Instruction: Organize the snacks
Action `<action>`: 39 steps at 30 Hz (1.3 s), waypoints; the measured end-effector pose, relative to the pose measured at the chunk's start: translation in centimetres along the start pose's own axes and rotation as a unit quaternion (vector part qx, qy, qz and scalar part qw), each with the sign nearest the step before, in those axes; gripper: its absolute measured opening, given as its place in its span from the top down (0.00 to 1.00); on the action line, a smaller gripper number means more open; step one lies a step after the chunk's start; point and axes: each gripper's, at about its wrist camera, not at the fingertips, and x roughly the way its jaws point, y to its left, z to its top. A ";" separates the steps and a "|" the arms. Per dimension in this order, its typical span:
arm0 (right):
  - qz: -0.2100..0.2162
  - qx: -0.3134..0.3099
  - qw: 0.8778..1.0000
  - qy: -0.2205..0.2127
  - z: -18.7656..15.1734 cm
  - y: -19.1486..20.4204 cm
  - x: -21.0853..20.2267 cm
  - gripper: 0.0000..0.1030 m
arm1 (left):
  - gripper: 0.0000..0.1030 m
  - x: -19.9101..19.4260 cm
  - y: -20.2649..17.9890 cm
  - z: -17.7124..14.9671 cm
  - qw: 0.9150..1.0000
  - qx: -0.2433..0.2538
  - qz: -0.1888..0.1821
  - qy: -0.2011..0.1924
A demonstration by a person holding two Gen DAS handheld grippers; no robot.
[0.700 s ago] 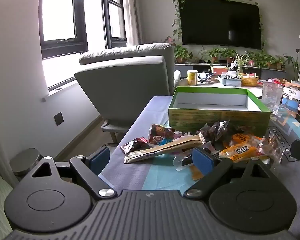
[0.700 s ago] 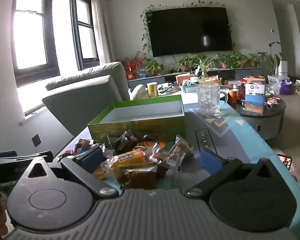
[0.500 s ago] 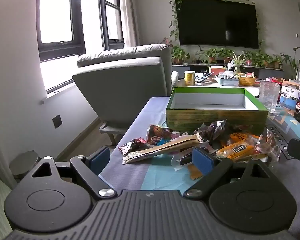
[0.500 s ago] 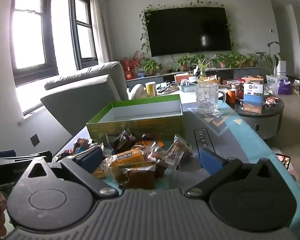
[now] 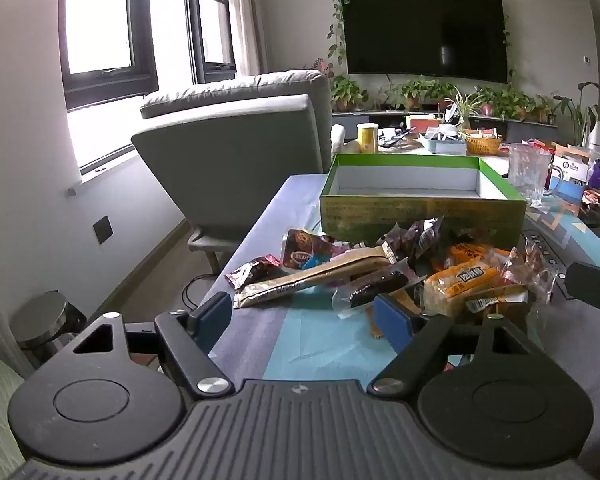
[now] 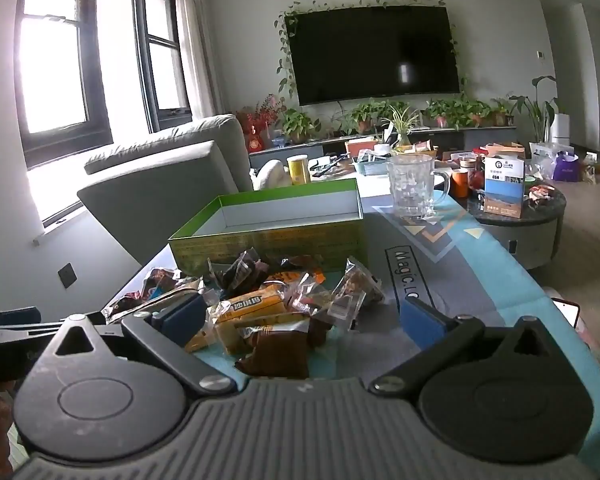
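Observation:
A pile of wrapped snacks lies on the table in front of an empty green box. A long beige bar and an orange packet lie in the pile. My left gripper is open and empty, just short of the pile's left side. In the right wrist view the pile lies before the green box, with a brown packet nearest. My right gripper is open and empty, its fingers either side of the pile's near edge.
A glass jug stands right of the box. A grey armchair is left of the table, whose left edge drops to the floor. A round side table with boxes stands at the right. A cluttered table lies behind.
Both grippers have drifted slightly, and the view has shifted a little to the right. Nothing was taken hold of; the snacks have not moved.

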 end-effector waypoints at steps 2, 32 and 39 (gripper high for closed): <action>0.000 0.000 1.000 0.000 0.0 0.0 0.0 0.46 | 0.26 0.1 0.0 -0.1 1.000 0.000 -0.001 0.003; 0.003 -0.004 1.000 0.007 -0.5 0.3 0.0 0.46 | 0.26 0.5 0.8 -1.0 1.000 -0.005 -0.002 0.022; 0.005 -0.006 1.000 0.008 -0.6 0.5 0.0 0.46 | 0.26 0.5 0.8 -1.0 1.000 -0.005 -0.001 0.022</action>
